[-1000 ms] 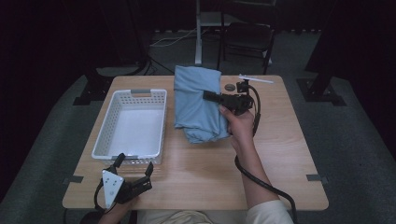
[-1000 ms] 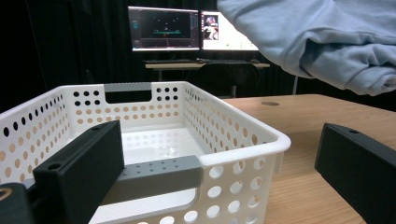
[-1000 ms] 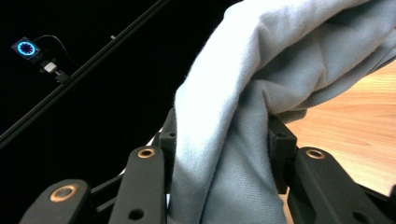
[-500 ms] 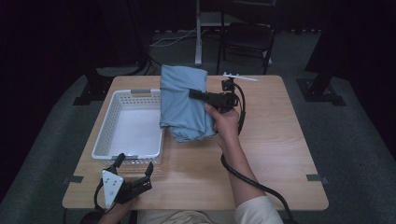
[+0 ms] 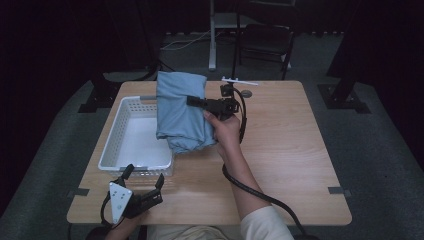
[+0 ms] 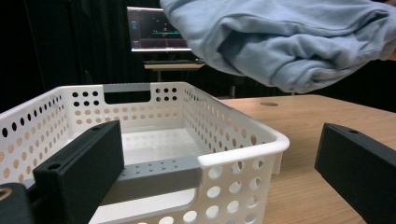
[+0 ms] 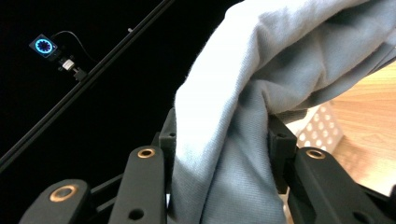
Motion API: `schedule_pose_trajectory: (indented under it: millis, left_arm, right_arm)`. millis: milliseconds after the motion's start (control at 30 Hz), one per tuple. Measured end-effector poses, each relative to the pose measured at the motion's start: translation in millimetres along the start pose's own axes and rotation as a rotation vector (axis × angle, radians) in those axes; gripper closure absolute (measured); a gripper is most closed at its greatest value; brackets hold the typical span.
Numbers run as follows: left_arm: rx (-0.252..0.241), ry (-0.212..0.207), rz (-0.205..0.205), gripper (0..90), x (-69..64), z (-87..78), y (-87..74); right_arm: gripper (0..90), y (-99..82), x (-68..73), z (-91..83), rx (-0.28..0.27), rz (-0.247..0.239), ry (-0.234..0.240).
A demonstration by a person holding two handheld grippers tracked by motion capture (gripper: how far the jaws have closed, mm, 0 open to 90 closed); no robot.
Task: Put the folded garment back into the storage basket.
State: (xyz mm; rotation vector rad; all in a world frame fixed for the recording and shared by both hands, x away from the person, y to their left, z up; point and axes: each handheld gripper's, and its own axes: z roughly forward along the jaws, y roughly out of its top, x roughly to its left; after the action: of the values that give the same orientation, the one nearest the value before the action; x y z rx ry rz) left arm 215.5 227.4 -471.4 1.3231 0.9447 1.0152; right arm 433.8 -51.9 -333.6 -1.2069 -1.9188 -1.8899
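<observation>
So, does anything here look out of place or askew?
Nothing is damaged or spilled. The folded light-blue cloth garment hangs bunched from the right hand-held gripper, partly above the empty white perforated plastic basket, not yet inside it.

Basket [image 5: 131, 150] interior open; cloth [image 5: 180, 112] overhangs its right rim.

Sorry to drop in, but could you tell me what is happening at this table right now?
A person is working with a two-jaw tool in each hand. The right tool is clamped on a folded light blue garment and holds it lifted, partly over the right edge of a white perforated basket, which has nothing in it. The left tool rests near the table's front edge with its jaws open, pointing at the basket's near end and holding nothing. The garment looks headed for the basket.
</observation>
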Motion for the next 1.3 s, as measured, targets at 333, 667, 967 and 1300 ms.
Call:
schedule_pose_trajectory:
  millis: [333,667,967,1300]
  left_arm:
    - [-0.004,-0.001,-0.002,2.6,0.0,-0.2,-0.1]
    - [-0.008,-0.004,-0.003,2.7,0.2,-0.5,-0.2]
    - [-0.009,-0.004,-0.004,2.6,0.2,-0.5,-0.3]
    - [-0.011,-0.002,-0.002,2.6,0.4,-0.8,-0.3]
  right_arm:
    - [61.1,-1.8,12.0,31.2,0.01,0.006,0.021]
    - [61.0,-5.2,18.3,60.0,0.037,0.023,0.055]
    - [61.0,-8.6,22.2,79.3,0.04,0.042,0.067]
    - [61.0,-14.3,23.4,100.9,0.053,0.062,0.084]
